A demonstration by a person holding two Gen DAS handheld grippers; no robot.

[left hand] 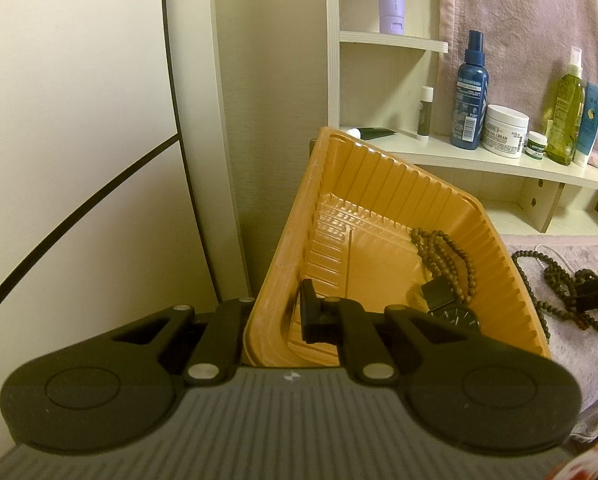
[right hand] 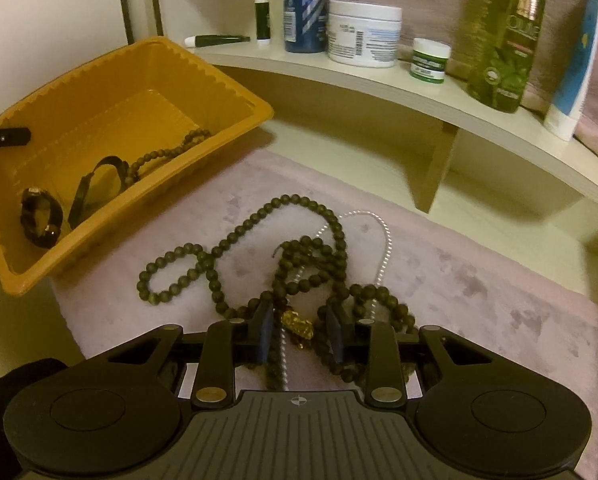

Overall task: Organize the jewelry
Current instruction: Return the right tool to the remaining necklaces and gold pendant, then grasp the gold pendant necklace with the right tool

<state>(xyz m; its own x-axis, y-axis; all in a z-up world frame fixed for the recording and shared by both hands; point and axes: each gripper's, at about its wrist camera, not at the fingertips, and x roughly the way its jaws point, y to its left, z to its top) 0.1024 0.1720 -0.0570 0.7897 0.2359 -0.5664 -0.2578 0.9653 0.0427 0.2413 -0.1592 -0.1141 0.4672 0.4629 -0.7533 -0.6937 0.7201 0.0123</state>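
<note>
Left tongs (left hand: 275, 320): pressed together on the near wall of the orange tray (left hand: 379, 184), one finger inside the tray and the other outside it, holding the tray tipped up.
Right tongs (right hand: 299, 334): partly spread, low over the tangle of dark bead strands (right hand: 259, 248); a gold charm (right hand: 299, 326) lies between the fingers, and the pads are not seen pressing on it.
Dark bead strands: heaped on the pink cloth (right hand: 479, 280) to the right of the tray, looped over one another, with one loop reaching toward the tray's side.
Pearl strand (right hand: 385, 240): thin and white, threaded through the same heap, running under the dark beads.
Gold charm: at the near edge of the heap, touching the dark beads.
Inside the tray: a brown bead strand (left hand: 447, 260) lies along the right side; a black watch (left hand: 455, 318) sits at the near right corner; a dark chunky bracelet (right hand: 41, 218) lies by the near wall in the right wrist view.
Pink cloth: covers the counter under the heap, just right of the tray.
Shelf (right hand: 379, 80): behind the tray and cloth, carrying a blue spray bottle (left hand: 469, 92), a white cream jar (left hand: 505, 130), a small green-labelled pot (right hand: 429, 60), a green bottle (right hand: 507, 36) and a lip balm stick (left hand: 424, 110).
</note>
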